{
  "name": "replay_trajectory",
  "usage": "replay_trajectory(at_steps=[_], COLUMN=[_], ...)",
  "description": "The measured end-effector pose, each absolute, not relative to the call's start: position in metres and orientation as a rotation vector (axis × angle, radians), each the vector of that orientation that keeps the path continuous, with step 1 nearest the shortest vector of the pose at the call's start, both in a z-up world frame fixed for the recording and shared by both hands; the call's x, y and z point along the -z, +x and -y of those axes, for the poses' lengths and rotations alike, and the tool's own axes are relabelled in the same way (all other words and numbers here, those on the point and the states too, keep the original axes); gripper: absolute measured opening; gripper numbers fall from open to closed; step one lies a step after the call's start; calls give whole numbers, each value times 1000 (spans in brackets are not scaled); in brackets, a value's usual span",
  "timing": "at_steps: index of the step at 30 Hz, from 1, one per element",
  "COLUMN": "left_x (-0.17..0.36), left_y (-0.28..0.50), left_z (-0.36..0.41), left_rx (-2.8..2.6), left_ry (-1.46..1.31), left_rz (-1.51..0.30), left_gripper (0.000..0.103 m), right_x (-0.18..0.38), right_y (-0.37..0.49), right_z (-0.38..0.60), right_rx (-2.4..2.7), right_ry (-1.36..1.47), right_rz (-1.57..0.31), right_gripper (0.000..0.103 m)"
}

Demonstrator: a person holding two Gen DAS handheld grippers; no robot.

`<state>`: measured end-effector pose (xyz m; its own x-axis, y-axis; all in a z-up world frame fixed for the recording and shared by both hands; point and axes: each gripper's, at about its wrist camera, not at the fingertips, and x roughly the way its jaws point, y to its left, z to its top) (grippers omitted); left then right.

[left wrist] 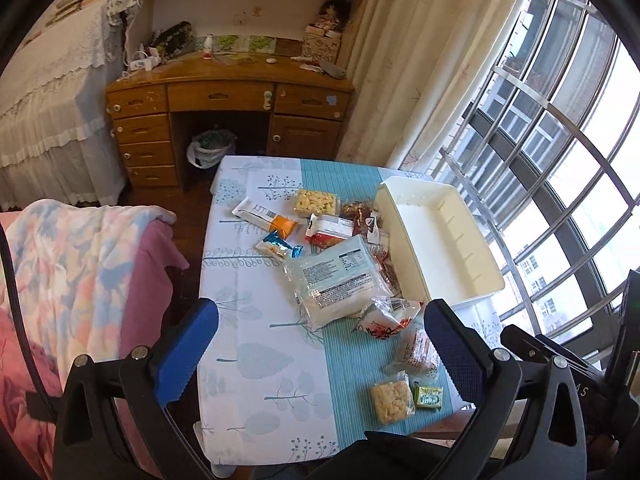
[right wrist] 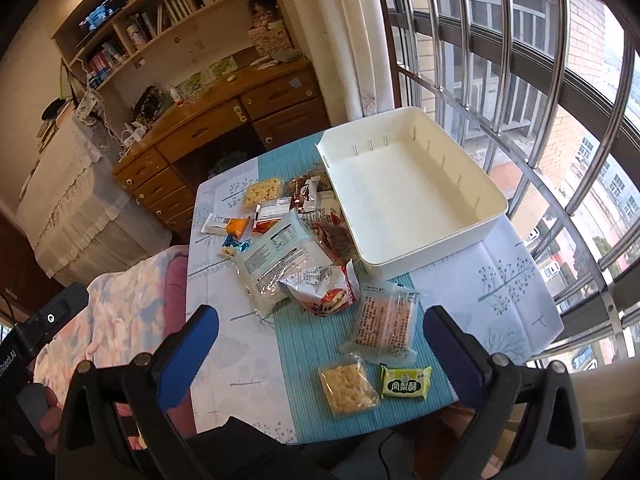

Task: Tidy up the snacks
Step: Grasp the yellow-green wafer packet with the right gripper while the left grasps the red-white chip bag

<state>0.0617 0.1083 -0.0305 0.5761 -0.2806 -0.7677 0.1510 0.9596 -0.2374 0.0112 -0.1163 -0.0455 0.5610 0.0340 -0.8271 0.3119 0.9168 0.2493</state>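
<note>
Both grippers hovered spread and empty above the near table edge. The green pineapple-cake packet (right wrist: pixel 406 383) lay flat just ahead of the right gripper (right wrist: pixel 320 334), its long side running across the fingers; the empty white bin (right wrist: pixel 436 242) sat beyond, toward the window.

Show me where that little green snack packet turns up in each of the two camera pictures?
Left wrist view: the green packet lies low and right of centre, at the near edge of the table, just left of the right-hand blue jaw.
Right wrist view: it lies low and right of centre, writing legible.
Shared landmark: the square puffed-rice packet lies right beside it, on its left, in both views.
</note>
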Motion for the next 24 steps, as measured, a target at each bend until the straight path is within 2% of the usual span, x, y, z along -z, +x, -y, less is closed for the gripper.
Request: replay_trajectory(at_steps=[12,24], left_x=[75,117], left_y=[88,108], left_z=[-108,-33], left_rx=[414,502], left_ry=[-82,105], left_rz=[-1061,-1175], left_gripper=[102,102], right_x=[84,159], right_y=[-7,-33], right_z=[113,158], right_rx=[333,460], right_ry=[524,804], right_rz=[-1108,-1317], right_gripper=[103,101])
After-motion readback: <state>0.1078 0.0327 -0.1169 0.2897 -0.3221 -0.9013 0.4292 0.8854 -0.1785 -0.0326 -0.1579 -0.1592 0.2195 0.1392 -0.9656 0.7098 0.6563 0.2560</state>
